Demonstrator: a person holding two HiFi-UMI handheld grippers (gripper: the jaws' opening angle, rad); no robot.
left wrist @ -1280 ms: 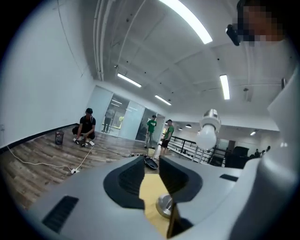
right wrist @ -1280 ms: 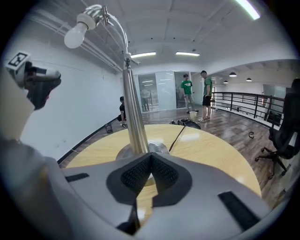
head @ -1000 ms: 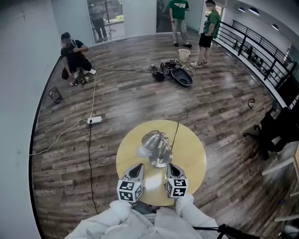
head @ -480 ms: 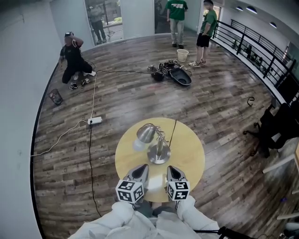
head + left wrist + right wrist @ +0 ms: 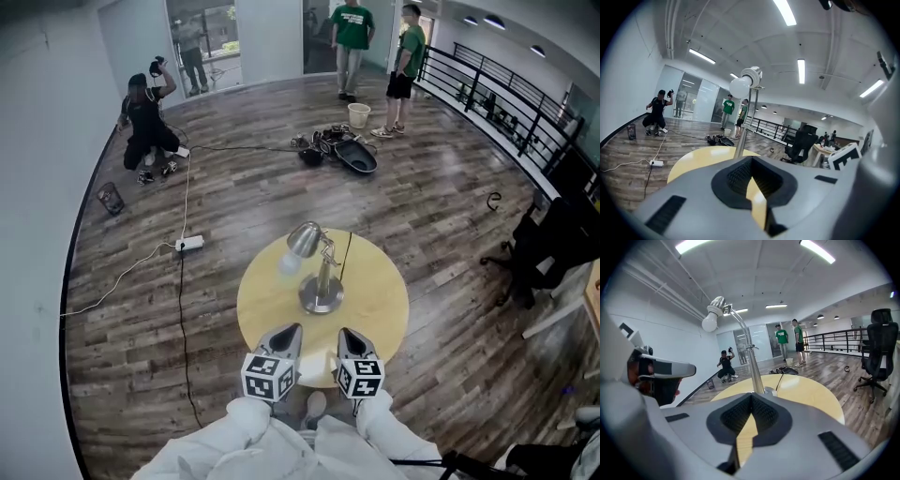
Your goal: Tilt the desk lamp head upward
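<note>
One table [image 5: 375, 305] (lamp [image 5: 322, 294] atop), wood floor [image 5: 244, 202], left gripper [image 5: 288, 330], right gripper [image 5: 345, 333], jaws closed

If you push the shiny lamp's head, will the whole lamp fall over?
Probably not easily: the lamp stands on a wide round base, which likely keeps it steady. Its head sits high on a thin pole, so a hard shove might tip it. The shiny metal may be slippery.

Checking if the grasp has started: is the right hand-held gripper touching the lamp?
Apart. The head view shows bare table between the right hand-held gripper and the lamp base.
</note>
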